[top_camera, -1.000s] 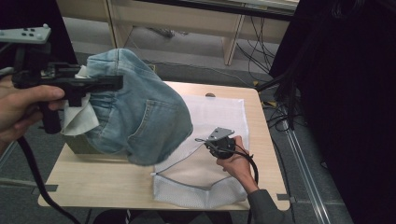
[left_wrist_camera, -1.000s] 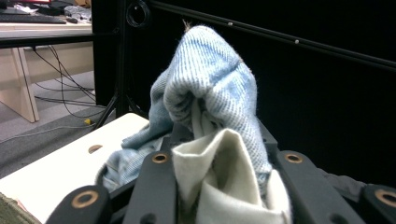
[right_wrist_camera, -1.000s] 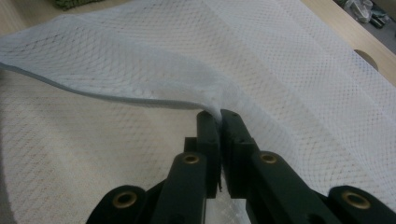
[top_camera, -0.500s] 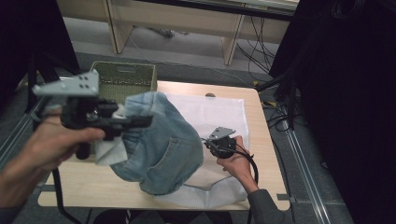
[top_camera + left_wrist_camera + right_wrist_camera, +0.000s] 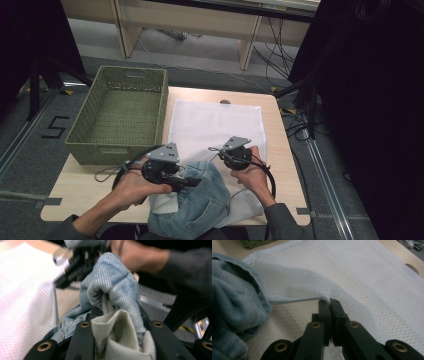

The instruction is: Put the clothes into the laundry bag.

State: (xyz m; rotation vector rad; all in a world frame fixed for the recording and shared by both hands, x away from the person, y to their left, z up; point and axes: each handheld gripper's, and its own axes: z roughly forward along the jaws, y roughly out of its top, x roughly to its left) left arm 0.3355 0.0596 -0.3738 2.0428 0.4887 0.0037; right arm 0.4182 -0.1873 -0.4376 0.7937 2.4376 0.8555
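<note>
On your wooden desk (image 5: 75, 187), the faded blue jeans (image 5: 200, 207) lie bunched at the near edge, cream lining showing. Your left gripper (image 5: 192, 183) grasps them; just beside, your right gripper (image 5: 330, 302) is clenched on the white mesh bag's (image 5: 215, 125) edge.

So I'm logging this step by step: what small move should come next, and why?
Probably push the jeans forward under the lifted bag edge. The left claw grips bunched denim; the right claw pinches the white mesh bag, holding its mouth raised beside the jeans.
</note>
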